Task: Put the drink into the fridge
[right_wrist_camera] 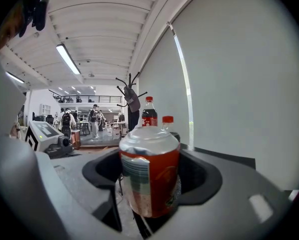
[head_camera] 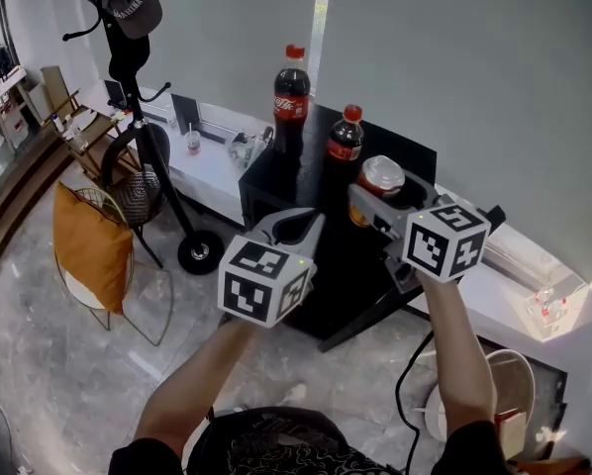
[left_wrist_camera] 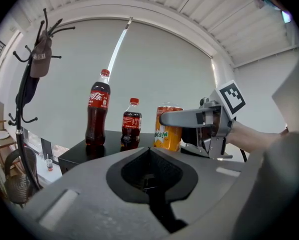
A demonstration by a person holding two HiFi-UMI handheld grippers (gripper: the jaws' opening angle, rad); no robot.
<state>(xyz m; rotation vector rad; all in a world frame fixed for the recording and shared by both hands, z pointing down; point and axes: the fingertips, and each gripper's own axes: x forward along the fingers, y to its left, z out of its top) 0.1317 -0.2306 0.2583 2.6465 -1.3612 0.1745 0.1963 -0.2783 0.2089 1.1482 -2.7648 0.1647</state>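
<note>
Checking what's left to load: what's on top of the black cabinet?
A tall cola bottle and a short cola bottle; the right gripper hides the top's right part.

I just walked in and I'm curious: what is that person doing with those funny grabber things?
A person holds a gripper in each hand. The right gripper is clamped on an orange drink can, held up near a black cabinet. The left gripper is shut and empty. A tall cola bottle and a small cola bottle stand on the cabinet. No open fridge shows yet.
</note>
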